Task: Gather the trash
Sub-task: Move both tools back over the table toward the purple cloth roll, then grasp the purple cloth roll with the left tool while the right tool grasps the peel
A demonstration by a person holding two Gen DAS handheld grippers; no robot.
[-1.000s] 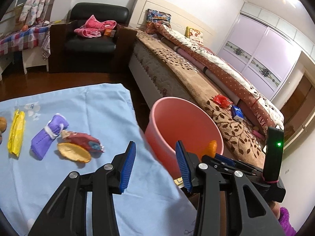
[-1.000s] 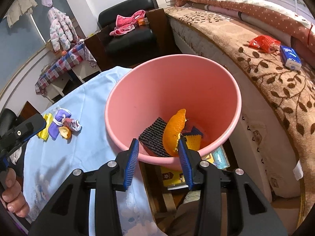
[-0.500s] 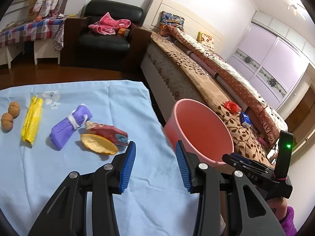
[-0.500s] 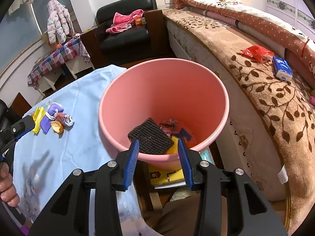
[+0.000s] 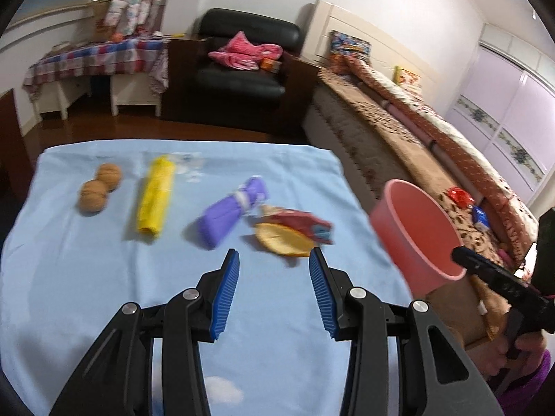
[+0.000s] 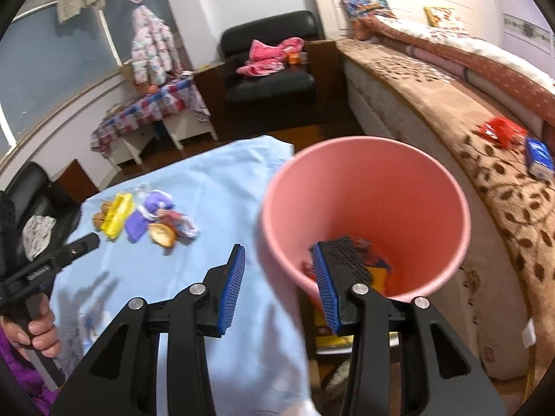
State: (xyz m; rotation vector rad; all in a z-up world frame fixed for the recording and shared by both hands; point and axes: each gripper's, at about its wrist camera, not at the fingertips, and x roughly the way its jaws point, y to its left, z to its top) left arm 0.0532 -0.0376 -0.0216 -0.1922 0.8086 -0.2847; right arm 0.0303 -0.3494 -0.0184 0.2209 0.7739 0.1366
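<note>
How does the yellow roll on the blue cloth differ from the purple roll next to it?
The yellow roll is plain and lies almost straight away from the left camera; the purple roll has a white band around it and lies slanted. The yellow roll lies near the two walnuts, the purple roll beside the orange peel. Both lie flat on the blue cloth, outside the pink bucket.

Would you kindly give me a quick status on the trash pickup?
Both grippers open, empty: left gripper, right gripper. Orange peel and red wrapper on blue cloth, ahead of left. Pink bin holds scraps. Path unobstructed.
</note>
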